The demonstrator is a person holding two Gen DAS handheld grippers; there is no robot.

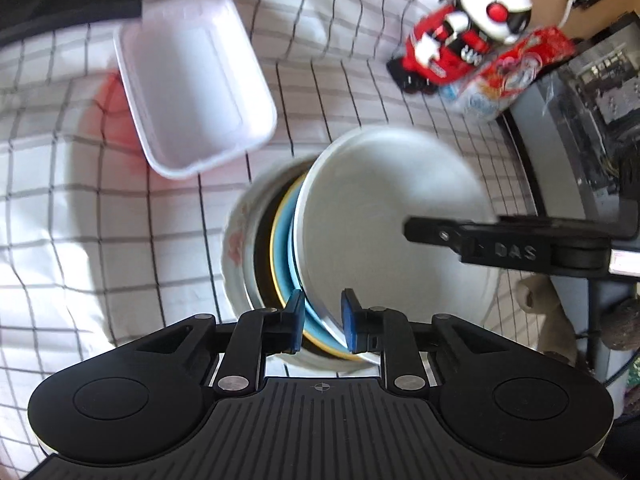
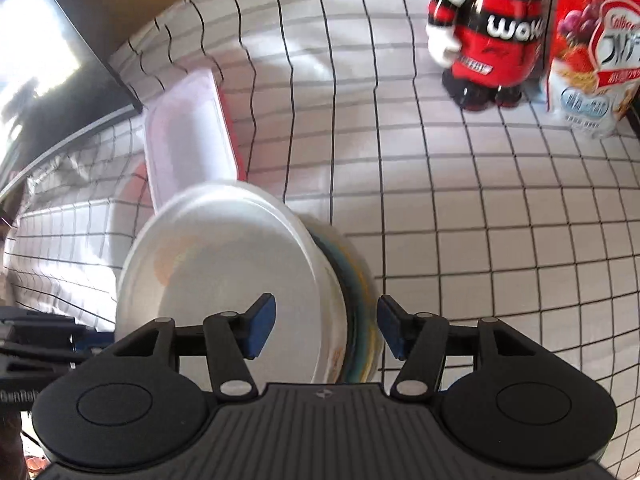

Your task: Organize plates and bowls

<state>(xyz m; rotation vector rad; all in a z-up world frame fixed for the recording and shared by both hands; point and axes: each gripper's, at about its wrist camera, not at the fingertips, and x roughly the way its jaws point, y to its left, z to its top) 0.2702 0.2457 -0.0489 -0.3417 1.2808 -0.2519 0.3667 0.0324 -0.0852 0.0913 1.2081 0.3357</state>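
Observation:
A stack of dishes is held on edge over the checked cloth: a white plate, a blue plate with a yellow rim and a white floral bowl. My left gripper is shut on the rims of the white and blue plates. In the right wrist view the white bowl faces the camera with the blue and yellow plates behind it. My right gripper is open, its jaws straddling the stack's rim. Its finger shows in the left wrist view.
A white rectangular tray lies on the cloth over something red; it also shows in the right wrist view. A red and white robot toy and a cereal bag stand at the back right. A dark monitor is at the left.

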